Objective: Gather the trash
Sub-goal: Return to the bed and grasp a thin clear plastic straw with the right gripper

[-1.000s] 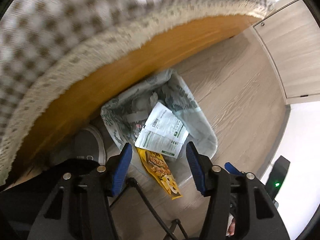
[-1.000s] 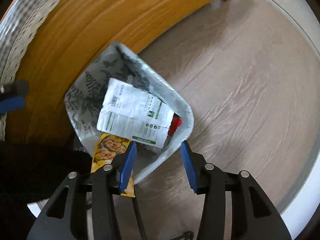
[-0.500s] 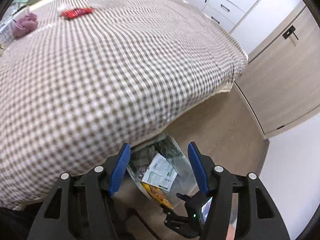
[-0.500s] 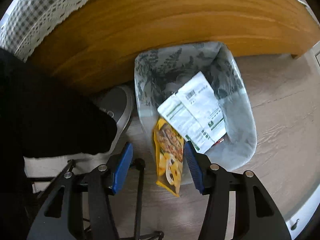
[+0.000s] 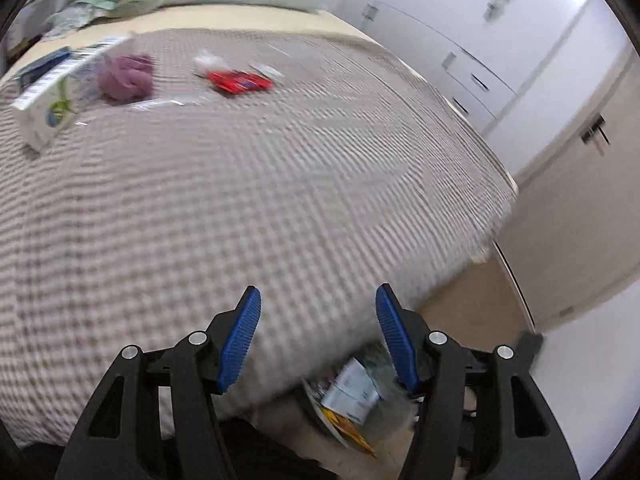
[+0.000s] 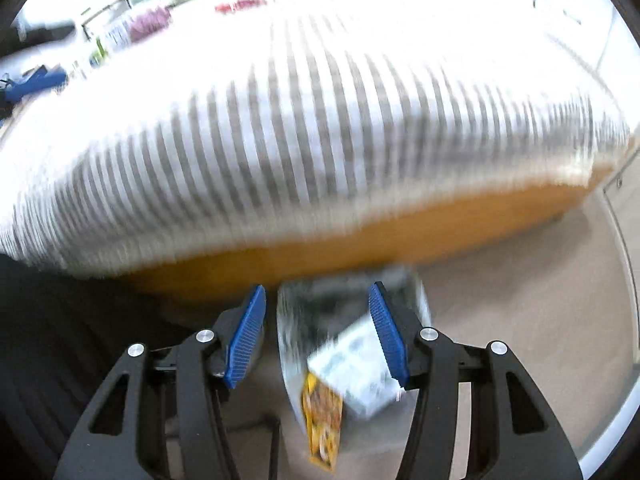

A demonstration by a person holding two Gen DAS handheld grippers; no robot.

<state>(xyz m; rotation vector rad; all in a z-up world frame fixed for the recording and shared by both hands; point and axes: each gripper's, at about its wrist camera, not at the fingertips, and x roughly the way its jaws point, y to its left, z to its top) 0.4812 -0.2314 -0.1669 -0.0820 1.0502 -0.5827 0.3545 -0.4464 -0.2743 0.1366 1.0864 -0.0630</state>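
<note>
Here, both ribbed blue jaws gape empty; crinkled wrappers [image 6: 356, 368] fill the bin [image 6: 292, 328].

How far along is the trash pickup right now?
Partly done: a white packet and a yellow wrapper already sit in the bin beside the bed. Nothing is in hand; the left gripper and right gripper are both open. Still left on the bedspread: a red wrapper and a carton.
</note>
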